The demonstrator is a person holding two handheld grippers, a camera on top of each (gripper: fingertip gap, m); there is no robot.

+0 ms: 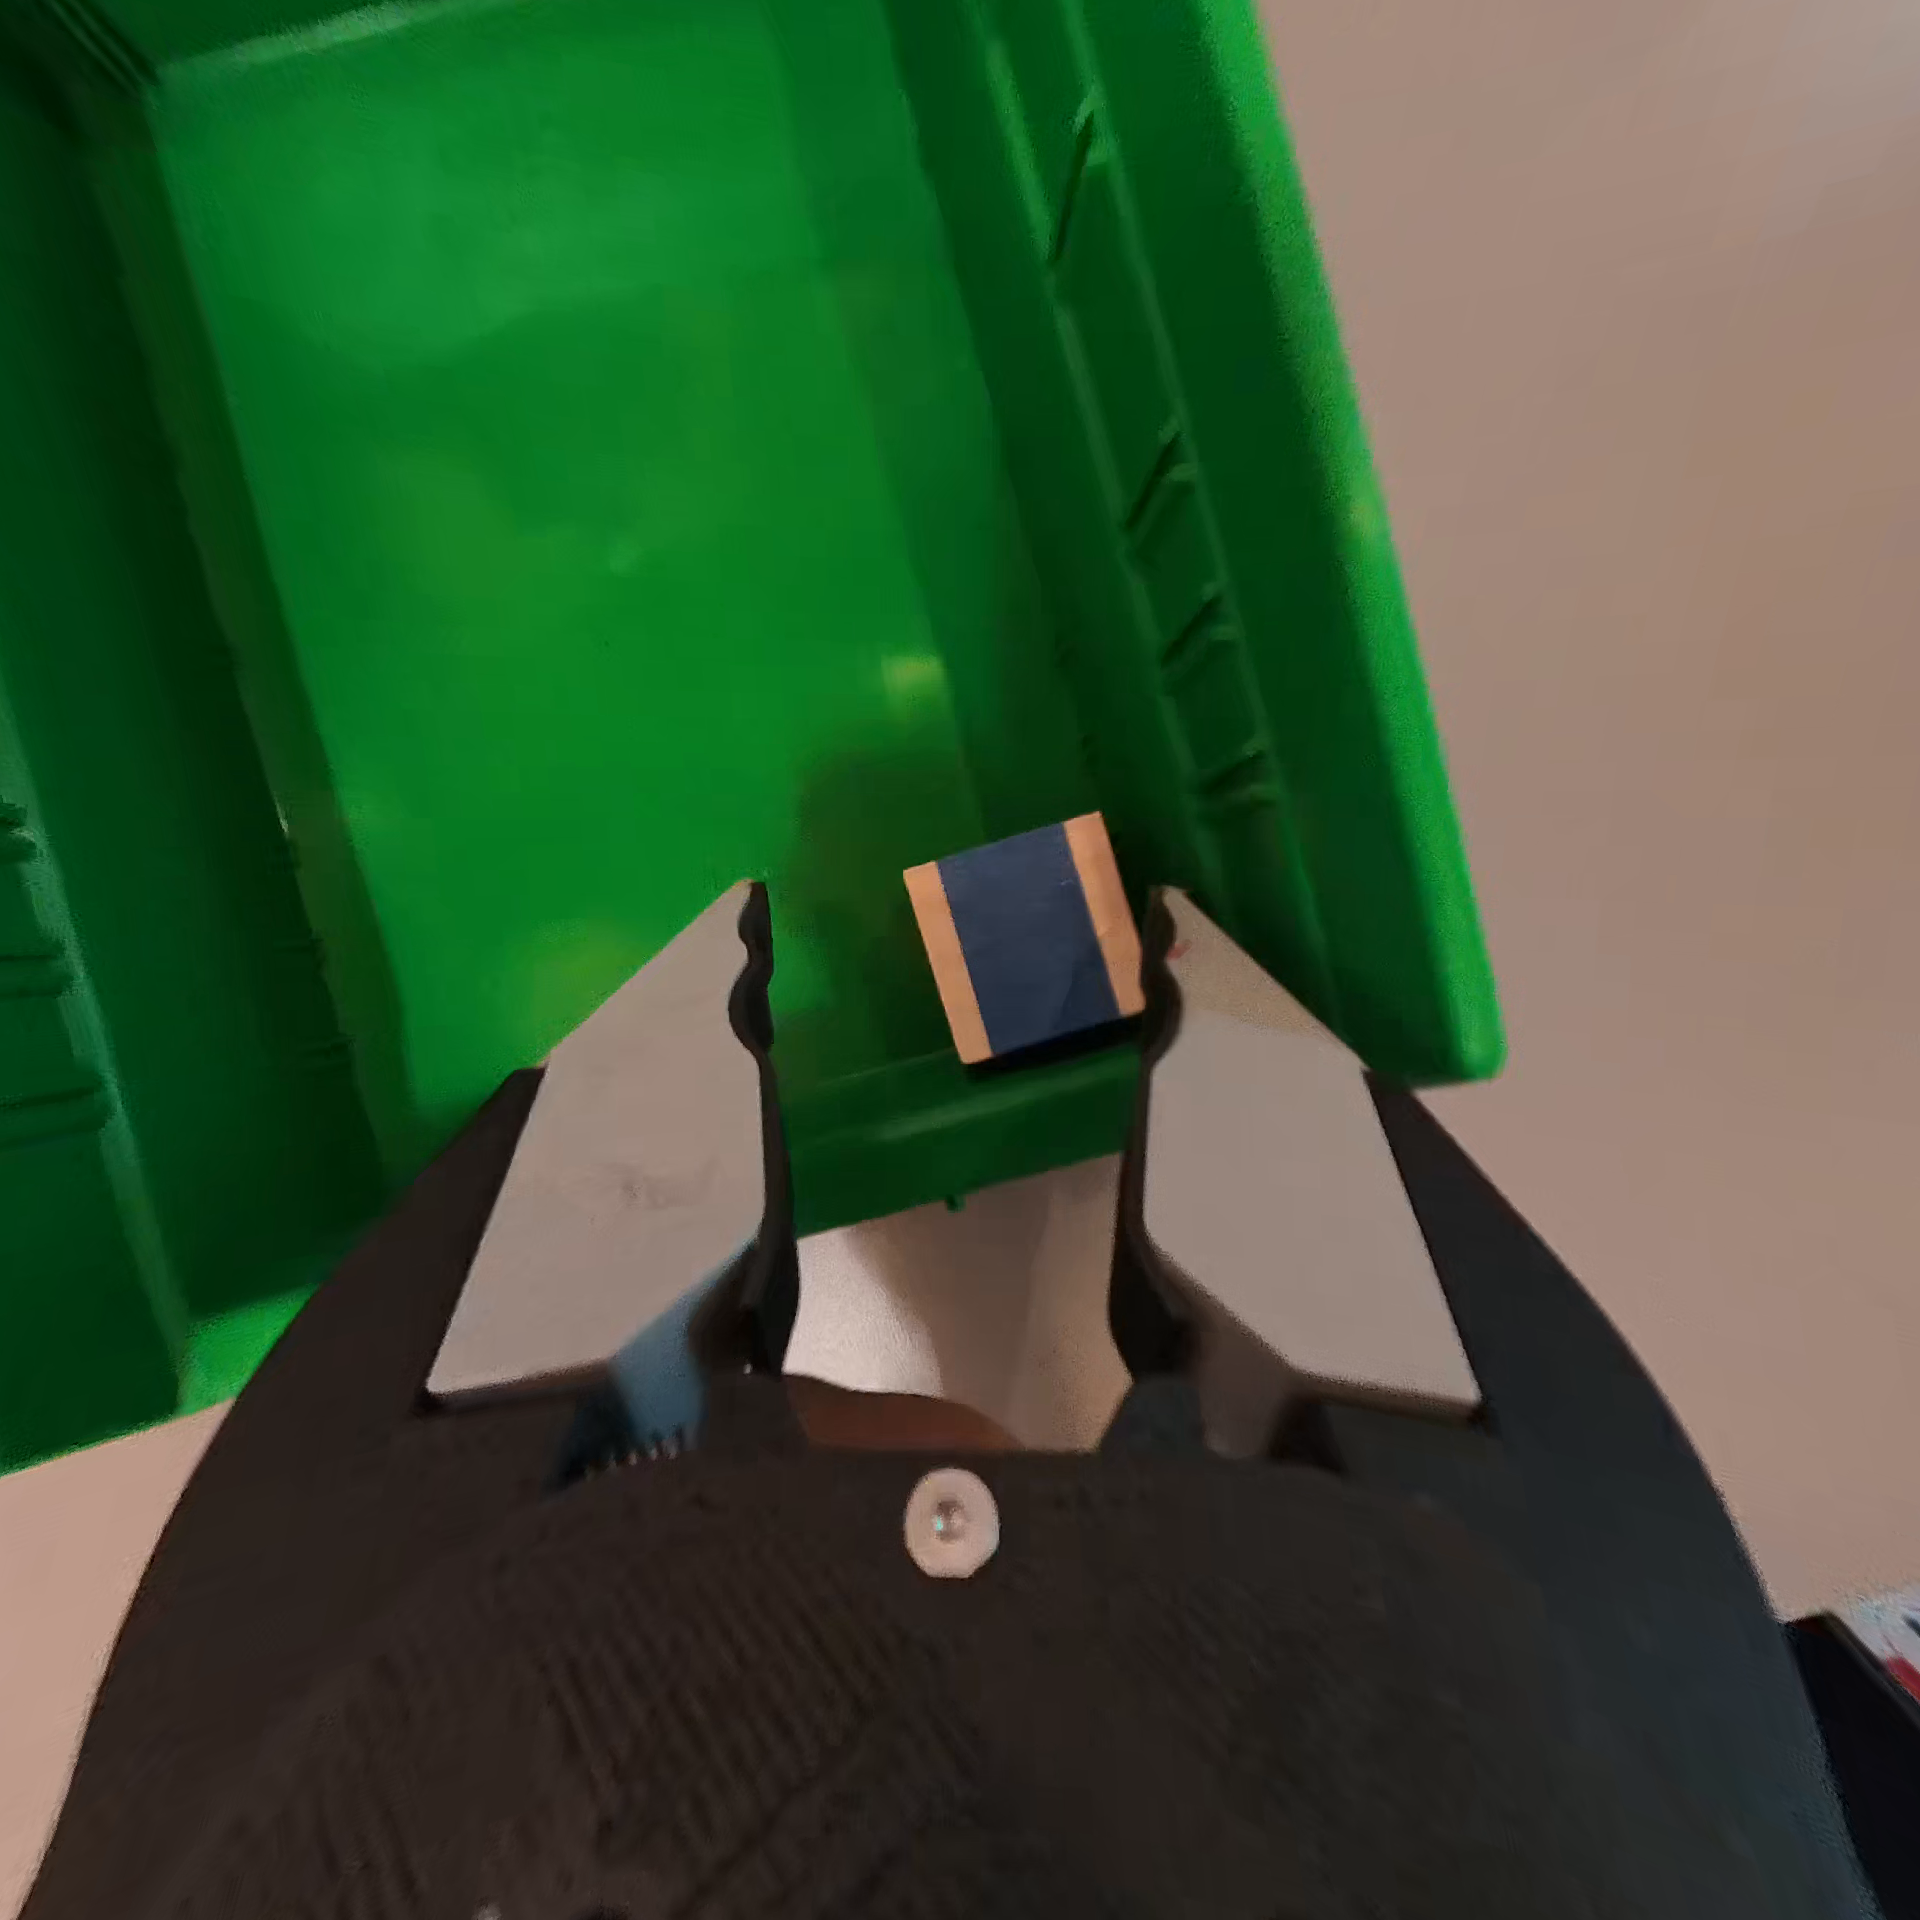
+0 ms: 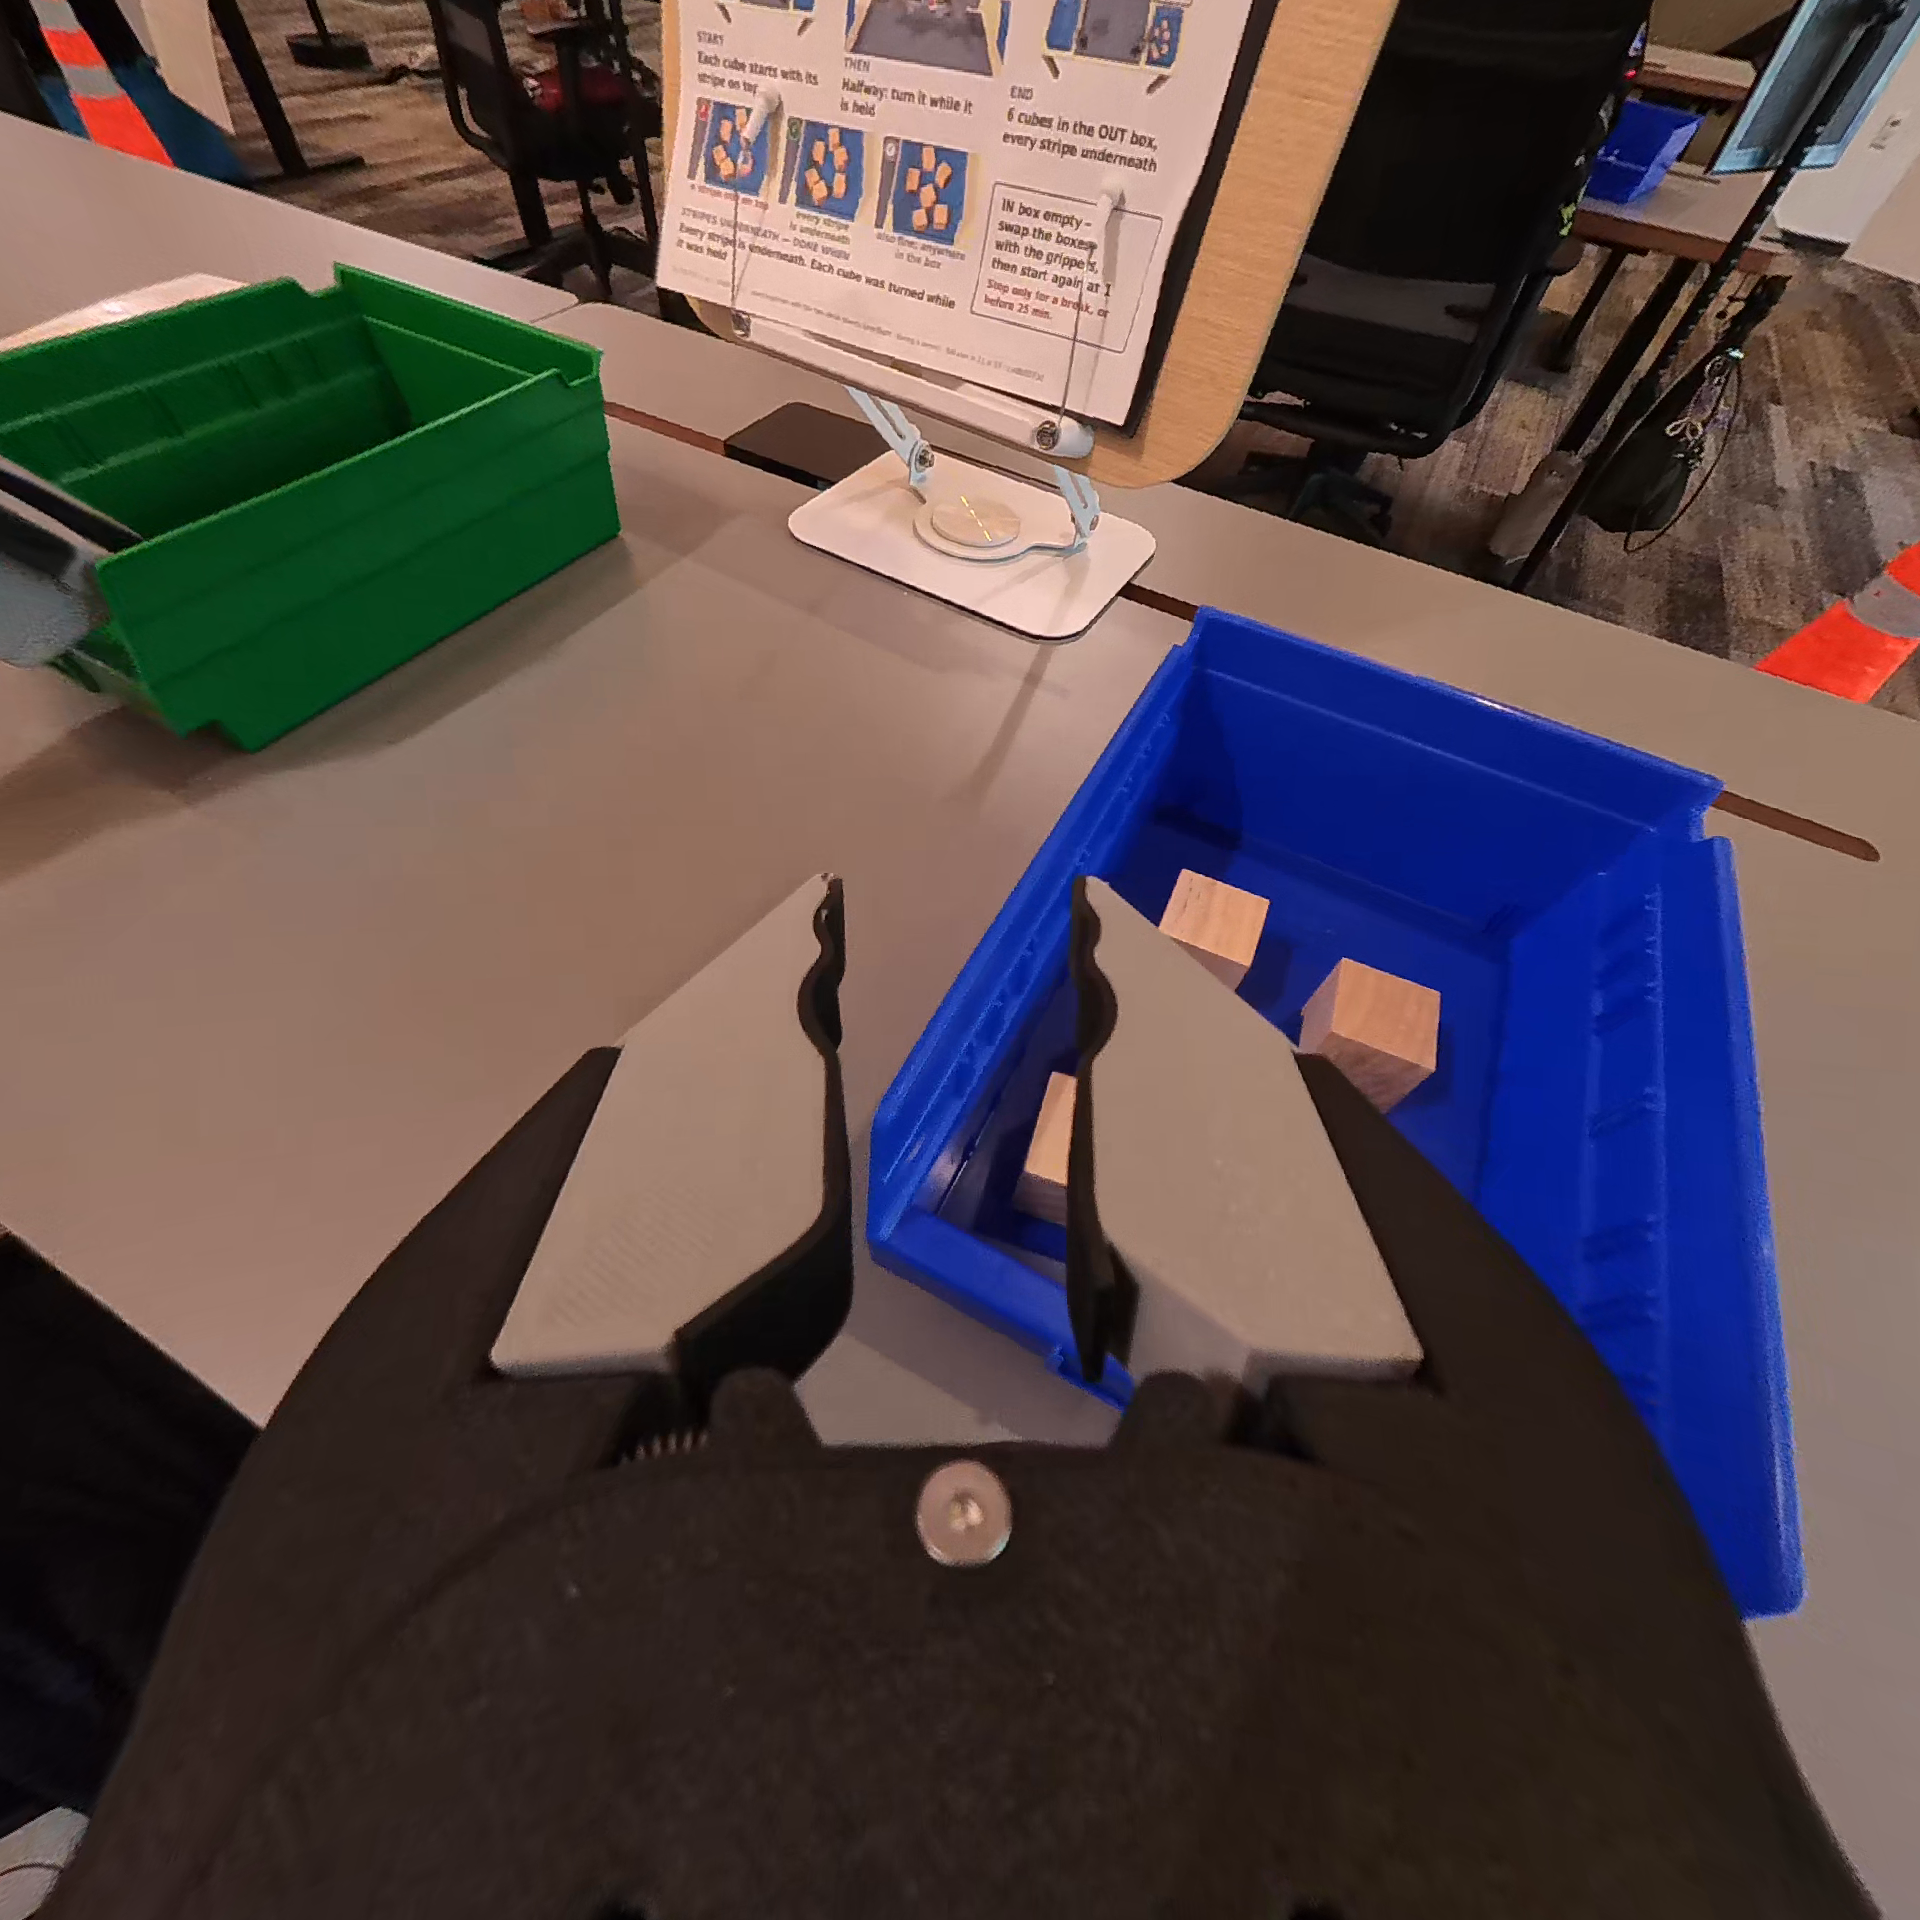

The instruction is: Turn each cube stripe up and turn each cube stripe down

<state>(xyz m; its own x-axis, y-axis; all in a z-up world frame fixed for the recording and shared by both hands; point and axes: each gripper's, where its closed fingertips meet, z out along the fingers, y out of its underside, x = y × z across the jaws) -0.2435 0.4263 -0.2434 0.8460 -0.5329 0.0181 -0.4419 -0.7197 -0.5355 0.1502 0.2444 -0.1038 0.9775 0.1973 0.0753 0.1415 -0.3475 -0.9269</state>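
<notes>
- Firstly, in the left wrist view a green bin (image 1: pixel 582 540) fills the upper left of the frame, lying on a pale table (image 1: pixel 1662 623).
- One wooden cube with a blue stripe (image 1: pixel 1023 935) sits on the bin floor in the corner toward five o'clock, stripe face up, close against the bin's near wall and near its right wall.
- In the right wrist view a blue bin (image 2: pixel 1621 1195) lies on the grey table toward three o'clock of the frame, and the green bin shows far off toward ten o'clock.
- Three plain wooden cubes show in the blue bin, none with a stripe visible: one toward the back (image 2: pixel 1216 930), one to its right (image 2: pixel 1371 1029), and one near the front wall (image 2: pixel 1049 1148), partly hidden behind the right gripper's finger.
- A document stand with a printed sheet (image 2: pixel 956 208) stands at twelve o'clock beyond the bins.
- The left gripper (image 1: pixel 956 904) is spread wide and holds nothing; the striped cube appears between its tips, nearer the right one, though contact cannot be judged.
- The right gripper (image 2: pixel 956 894) is moderately spread and empty, poised above the blue bin's left wall.
</notes>
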